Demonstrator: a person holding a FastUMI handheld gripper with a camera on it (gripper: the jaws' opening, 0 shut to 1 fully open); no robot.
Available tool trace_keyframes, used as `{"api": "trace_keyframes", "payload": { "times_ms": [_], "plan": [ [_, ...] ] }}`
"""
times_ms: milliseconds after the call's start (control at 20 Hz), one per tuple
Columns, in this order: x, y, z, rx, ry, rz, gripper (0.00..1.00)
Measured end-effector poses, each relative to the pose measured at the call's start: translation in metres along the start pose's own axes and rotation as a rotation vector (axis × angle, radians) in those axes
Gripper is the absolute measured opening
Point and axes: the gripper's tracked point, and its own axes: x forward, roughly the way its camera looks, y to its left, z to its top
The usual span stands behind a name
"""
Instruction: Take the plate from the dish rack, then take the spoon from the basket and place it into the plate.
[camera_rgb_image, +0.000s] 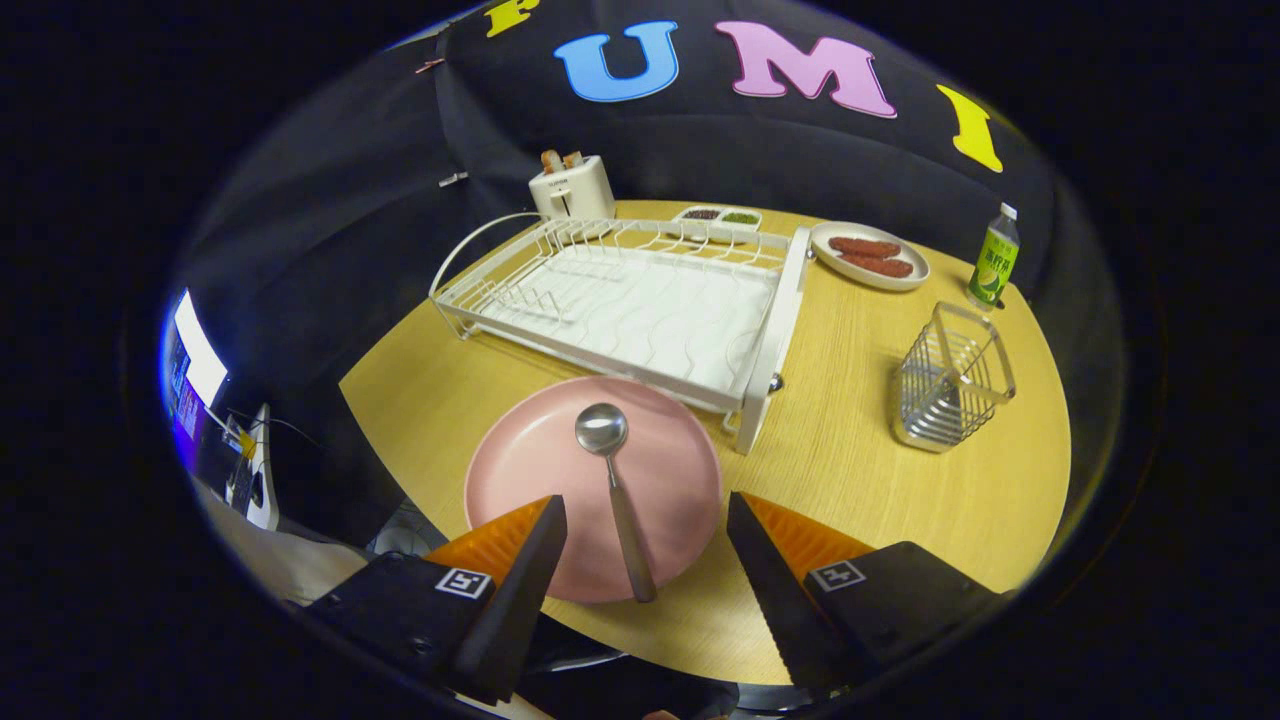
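Observation:
A pink plate (560, 470) lies flat on the wooden table (860, 480), just in front of the white dish rack (640, 305). A metal spoon (614, 490) rests in the plate, bowl toward the rack and handle reaching over the plate's near rim. My gripper (645, 512) stands open above the near side of the plate. The spoon's handle lies between the two fingers without touching either. The left finger (530, 560) overlaps the plate's near edge. A wire basket (950, 378) stands to the right, beyond the right finger, with nothing visible inside.
A toaster (571, 187) with bread stands behind the rack. Behind the rack's right end sit two small sauce dishes (718, 216), a plate of sausages (868, 256) and a green bottle (993, 260). A lit screen (195, 365) glows off the table's left edge.

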Motion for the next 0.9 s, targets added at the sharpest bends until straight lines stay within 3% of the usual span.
{"api": "trace_keyframes", "payload": {
  "times_ms": [500, 900],
  "plan": [
    [-0.113, -0.047, 0.169, -0.046, -0.358, -0.198, 0.99],
    [-0.205, -0.069, 0.261, -0.047, -0.622, -0.336, 0.98]
  ]
}}
